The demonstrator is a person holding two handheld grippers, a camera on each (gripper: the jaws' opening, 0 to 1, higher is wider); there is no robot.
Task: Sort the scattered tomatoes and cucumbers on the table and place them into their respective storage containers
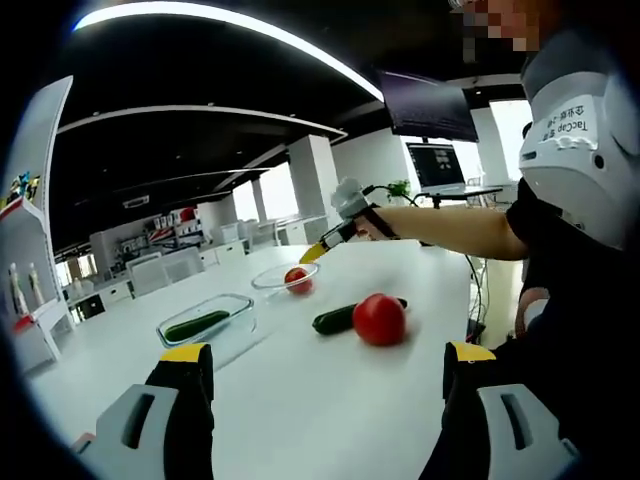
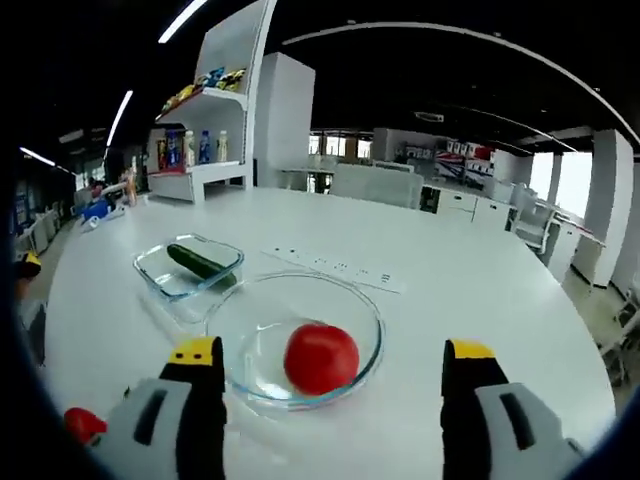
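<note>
Loose round red tomato point(image 1: 379, 319): ahead of the left gripper point(image 1: 325, 385), between its fingers' lines, nearer the right finger.
Loose dark green cucumber point(image 1: 340, 317): touching it, long axis crosswise.
Left fingers: apart, empty.
Right gripper point(image 2: 331, 375): fingers apart, empty, over the round clear glass bowl point(image 2: 350, 300) holding a tomato.
White surface point(image 1: 330, 400): carries all.

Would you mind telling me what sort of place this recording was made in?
Probably an open office or showroom: a long white table, a display shelf stocked with bottles and snacks, and a laptop beneath a wall screen.

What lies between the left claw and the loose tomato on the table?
Bare white table in the left gripper view: nothing sits between the open left claw and the loose tomato, with a cucumber just beside that tomato.
</note>
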